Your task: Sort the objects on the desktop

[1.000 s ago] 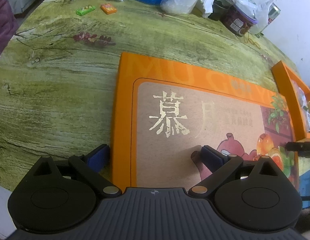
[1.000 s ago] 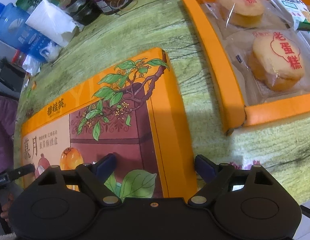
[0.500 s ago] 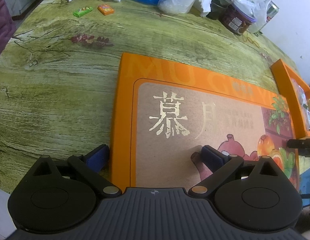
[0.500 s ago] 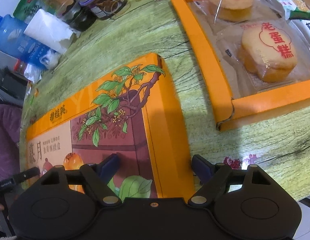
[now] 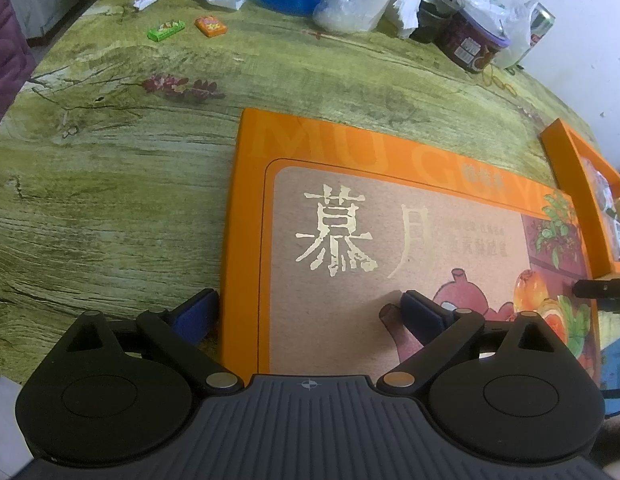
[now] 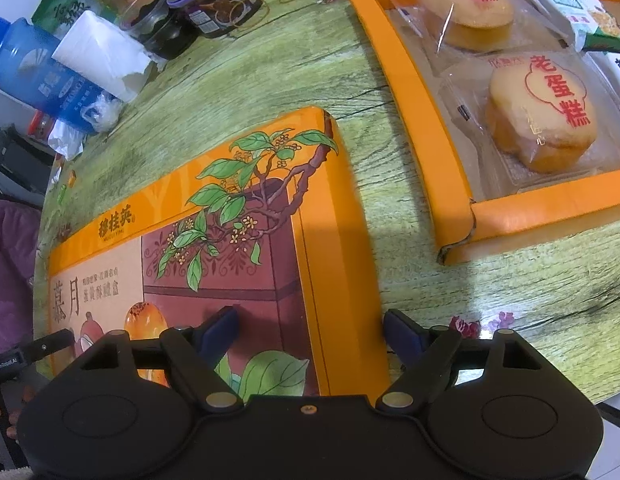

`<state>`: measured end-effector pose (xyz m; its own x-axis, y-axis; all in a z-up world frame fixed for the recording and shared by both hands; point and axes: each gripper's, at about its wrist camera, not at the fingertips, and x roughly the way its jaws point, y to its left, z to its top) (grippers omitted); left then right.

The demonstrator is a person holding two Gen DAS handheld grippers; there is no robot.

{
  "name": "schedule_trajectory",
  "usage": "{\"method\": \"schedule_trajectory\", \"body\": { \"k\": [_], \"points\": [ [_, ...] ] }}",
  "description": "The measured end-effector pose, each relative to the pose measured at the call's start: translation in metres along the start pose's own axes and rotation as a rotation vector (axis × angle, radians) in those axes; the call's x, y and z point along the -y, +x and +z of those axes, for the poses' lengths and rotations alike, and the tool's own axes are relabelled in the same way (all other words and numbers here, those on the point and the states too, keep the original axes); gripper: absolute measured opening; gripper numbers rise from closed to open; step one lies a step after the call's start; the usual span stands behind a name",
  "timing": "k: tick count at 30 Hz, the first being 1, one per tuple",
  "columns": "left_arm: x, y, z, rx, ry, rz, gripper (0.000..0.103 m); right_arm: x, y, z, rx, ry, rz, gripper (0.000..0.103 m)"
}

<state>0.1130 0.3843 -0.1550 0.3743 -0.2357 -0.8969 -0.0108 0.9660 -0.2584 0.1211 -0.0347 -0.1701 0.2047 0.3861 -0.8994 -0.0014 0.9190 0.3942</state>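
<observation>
both hand-held grippers, left and right, straddle the lid's ends, jaws released; next likely clamp, lift toward tray.

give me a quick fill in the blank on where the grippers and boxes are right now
1. The left gripper straddles the lid's ____ edge.
2. The right gripper straddles the lid's opposite, ____ edge.
3. The open tray holds wrapped ____.
4. Both grippers' jaws are ____.

Missing words: left; right; cakes; open
</observation>
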Motion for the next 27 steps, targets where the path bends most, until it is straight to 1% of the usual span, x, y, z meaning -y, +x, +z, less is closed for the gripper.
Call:
{"method": "schedule_trajectory", "body": {
  "k": [14,27],
  "points": [
    [0.0061,-0.0107,0.0016,0.025,0.025,0.004,0.097,-0.0058,-0.0052,-0.0013,0.021,-0.026,-0.018,0.078],
    [0.0016,-0.0018,-0.0007,-0.006,0.023,0.001,0.096,-0.0028,-0.0029,-0.0005,0.039,-0.006,-0.028,0.077]
  ]
}}
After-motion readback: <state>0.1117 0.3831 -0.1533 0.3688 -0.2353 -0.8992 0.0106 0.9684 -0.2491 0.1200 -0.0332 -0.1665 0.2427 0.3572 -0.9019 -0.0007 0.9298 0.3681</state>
